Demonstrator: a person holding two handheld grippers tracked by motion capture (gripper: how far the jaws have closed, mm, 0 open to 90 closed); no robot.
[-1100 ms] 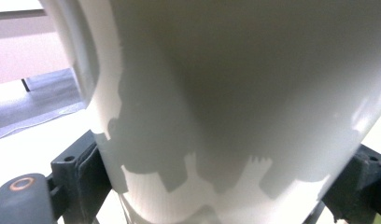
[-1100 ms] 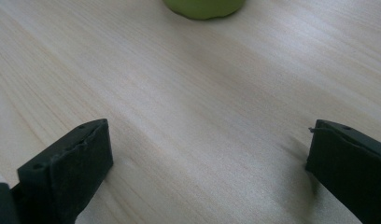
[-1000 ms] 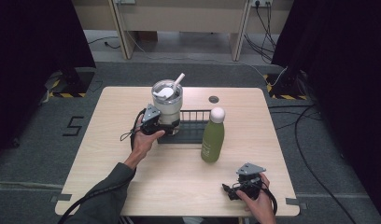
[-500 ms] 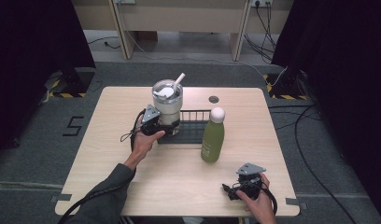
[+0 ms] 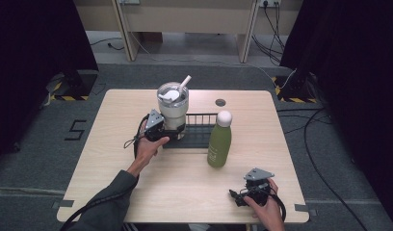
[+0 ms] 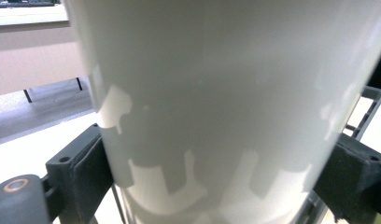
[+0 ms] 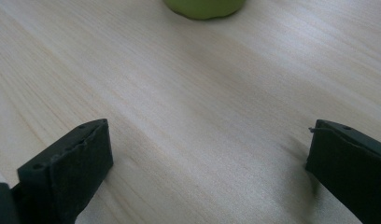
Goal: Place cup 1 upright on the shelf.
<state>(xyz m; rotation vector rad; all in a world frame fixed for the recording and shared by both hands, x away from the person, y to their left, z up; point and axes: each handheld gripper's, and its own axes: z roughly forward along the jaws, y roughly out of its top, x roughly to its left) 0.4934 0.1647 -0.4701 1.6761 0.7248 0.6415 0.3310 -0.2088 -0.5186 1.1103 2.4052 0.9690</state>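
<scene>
A white tumbler with a lid and straw stands at the left end of a black wire rack. My left gripper is shut on the tumbler low down; in the left gripper view the white tumbler wall sits between both jaws, which press on its sides, and the rack rim shows at the right. A green bottle with a white cap stands upright just in front of the rack's right end. My right gripper rests open near the table's front right, holding nothing, with the bottle's base ahead of it.
The light wooden table has a small dark round hole near its back edge. Bare tabletop lies between the right gripper and the bottle. Cables run over the grey floor around the table.
</scene>
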